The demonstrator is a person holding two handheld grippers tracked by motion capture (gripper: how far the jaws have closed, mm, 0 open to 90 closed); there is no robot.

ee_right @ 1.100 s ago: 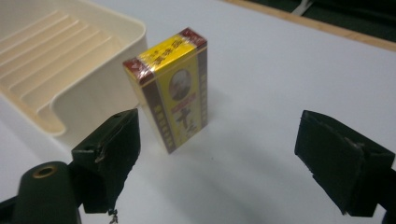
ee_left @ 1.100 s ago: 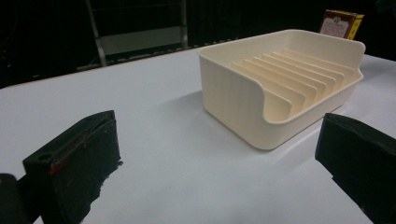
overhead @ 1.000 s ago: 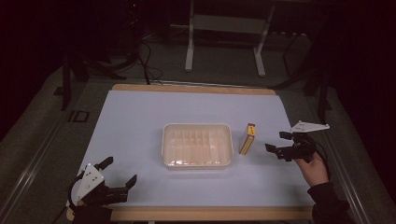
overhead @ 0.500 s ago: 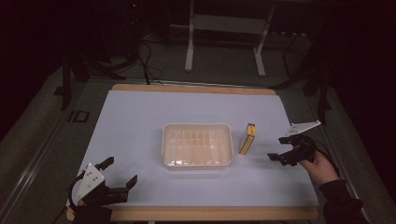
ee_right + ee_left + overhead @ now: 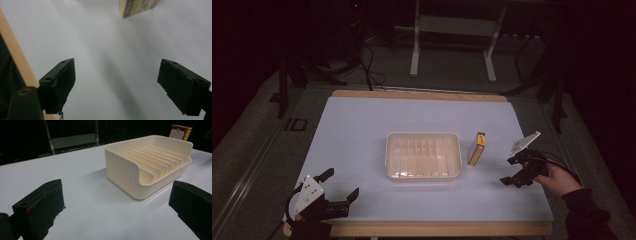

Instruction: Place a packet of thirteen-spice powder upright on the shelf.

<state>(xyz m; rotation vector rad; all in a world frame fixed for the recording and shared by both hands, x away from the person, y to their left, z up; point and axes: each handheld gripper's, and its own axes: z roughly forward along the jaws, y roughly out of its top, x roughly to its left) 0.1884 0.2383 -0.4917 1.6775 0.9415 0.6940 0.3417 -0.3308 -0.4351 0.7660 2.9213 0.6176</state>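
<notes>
A cream ribbed tray (image 5: 422,135) sits in the middle of the white table. Just right of it a small yellow and brown box (image 5: 476,148) stands upright. My left gripper (image 5: 341,183) rests open at the front left corner, well short of the tray, with nothing between its jaws. The left gripper view has the tray (image 5: 125,170) ahead and the box (image 5: 180,132) behind it, beyond my left gripper (image 5: 116,205). My right gripper (image 5: 508,171) is open and empty, a little right of the box and nearer the front. The right gripper view looks down past my right gripper (image 5: 116,82) at bare table, with the box (image 5: 137,6) at the top.
The table's wooden front edge (image 5: 437,229) runs below both grippers, and the same edge (image 5: 15,55) appears in the right gripper view. A metal stand (image 5: 452,45) and cables (image 5: 372,65) lie on the dark floor beyond the far edge.
My right gripper has moved toward the front edge and slightly left, staying open. The left gripper, the tray and the box have not moved.
</notes>
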